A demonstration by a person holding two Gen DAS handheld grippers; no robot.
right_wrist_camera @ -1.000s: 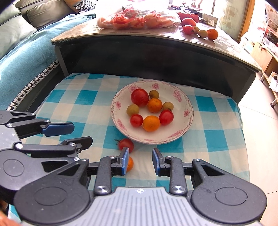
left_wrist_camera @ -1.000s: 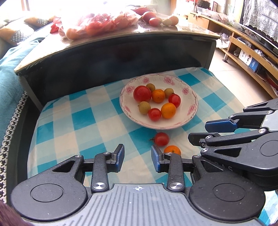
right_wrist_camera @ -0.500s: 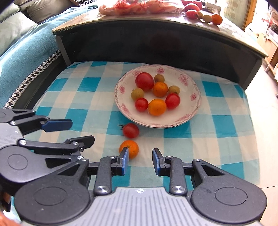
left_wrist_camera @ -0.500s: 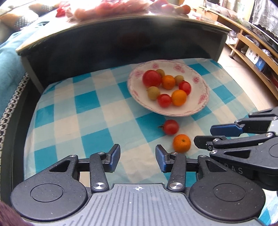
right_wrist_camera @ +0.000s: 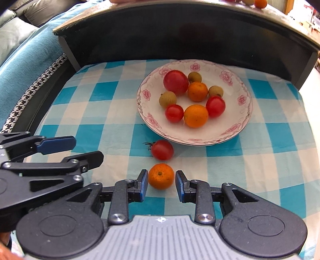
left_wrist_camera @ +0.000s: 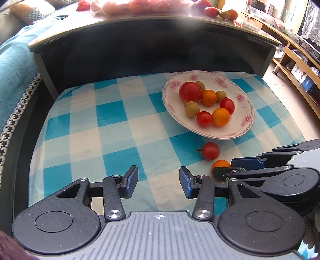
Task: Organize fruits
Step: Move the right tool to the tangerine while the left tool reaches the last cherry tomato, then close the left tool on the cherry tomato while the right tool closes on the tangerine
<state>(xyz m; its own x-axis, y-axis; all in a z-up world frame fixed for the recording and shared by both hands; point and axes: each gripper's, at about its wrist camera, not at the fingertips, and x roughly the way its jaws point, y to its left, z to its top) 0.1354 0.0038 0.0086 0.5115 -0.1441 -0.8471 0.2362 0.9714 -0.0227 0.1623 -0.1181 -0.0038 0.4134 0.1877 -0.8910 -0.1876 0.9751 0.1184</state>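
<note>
A white flowered plate (right_wrist_camera: 232, 126) (left_wrist_camera: 238, 130) on the blue-checked cloth (right_wrist_camera: 100, 112) holds several tomatoes, oranges and small green-brown fruits. In front of it on the cloth lie a loose red tomato (right_wrist_camera: 162, 150) (left_wrist_camera: 211, 151) and a small orange (right_wrist_camera: 161, 176) (left_wrist_camera: 220, 165). My right gripper (right_wrist_camera: 161, 181) (left_wrist_camera: 224, 167) straddles this orange. Its left pad is at the peel and a thin gap shows at the right pad; the fruit rests on the cloth. My left gripper (left_wrist_camera: 158, 180) (right_wrist_camera: 80, 153) hovers open over bare cloth to the left, with nothing between its fingers.
A dark low table (left_wrist_camera: 152, 40) rises just behind the cloth, with a plastic bag of fruit (left_wrist_camera: 140, 4) and loose fruits (left_wrist_camera: 224, 13) on top. A teal sofa (left_wrist_camera: 14, 56) runs along the left. Wooden shelving (left_wrist_camera: 296, 50) stands at the right.
Both grippers sank toward the cloth. The left gripper's jaws spread wider. The right gripper came down over the loose orange, which now sits between its pads.
</note>
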